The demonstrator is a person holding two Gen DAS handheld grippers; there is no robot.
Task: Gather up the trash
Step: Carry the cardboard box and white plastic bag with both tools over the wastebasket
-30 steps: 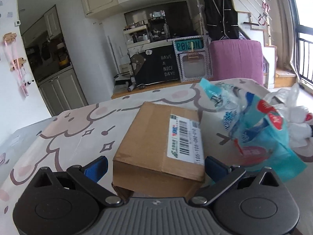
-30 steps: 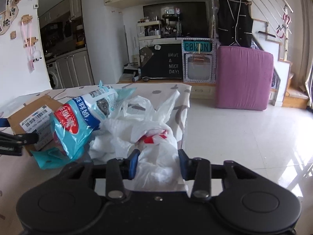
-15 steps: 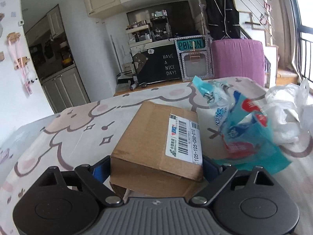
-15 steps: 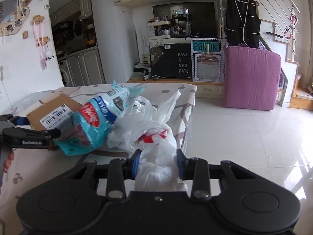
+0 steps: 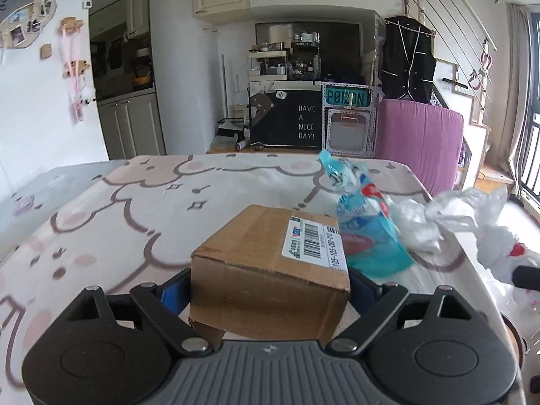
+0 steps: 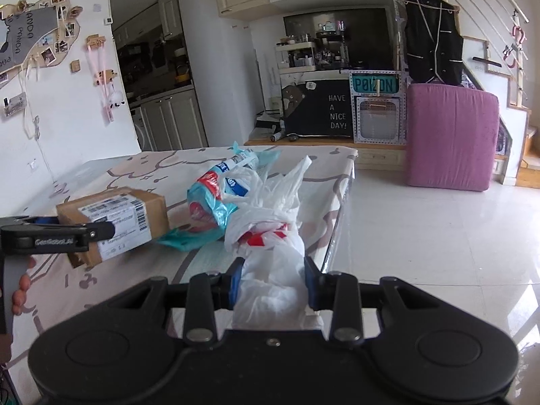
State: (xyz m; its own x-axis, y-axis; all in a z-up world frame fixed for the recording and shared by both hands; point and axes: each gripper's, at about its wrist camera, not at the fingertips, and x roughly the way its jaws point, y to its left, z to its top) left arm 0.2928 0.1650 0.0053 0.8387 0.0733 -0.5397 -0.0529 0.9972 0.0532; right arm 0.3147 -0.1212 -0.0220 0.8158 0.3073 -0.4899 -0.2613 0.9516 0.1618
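Note:
A brown cardboard box [image 5: 270, 263] with a barcode label sits between the blue pads of my left gripper [image 5: 268, 285], which press on its two sides; its near end hangs just off the table. The right wrist view shows the same box [image 6: 114, 216] with the left gripper [image 6: 84, 233] clamped across it. My right gripper [image 6: 273, 276] is shut on a crumpled white plastic bag [image 6: 270, 236] with red print. A blue snack wrapper [image 6: 209, 202] lies between box and bag. In the left wrist view the wrapper [image 5: 368, 233] and bag [image 5: 465, 222] lie to the right.
The table wears a pink cartoon cloth [image 5: 118, 222]; its right edge [image 6: 341, 222] drops to a glossy tiled floor [image 6: 422, 236]. A purple cushion block [image 6: 452, 135] and a black cabinet [image 6: 317, 111] stand at the back. A person's fingers [image 6: 20, 290] hold the left gripper's handle.
The left jaws closed onto the box's sides, and the box then came back and up with the gripper. The right gripper drew back and rose with the white bag in it.

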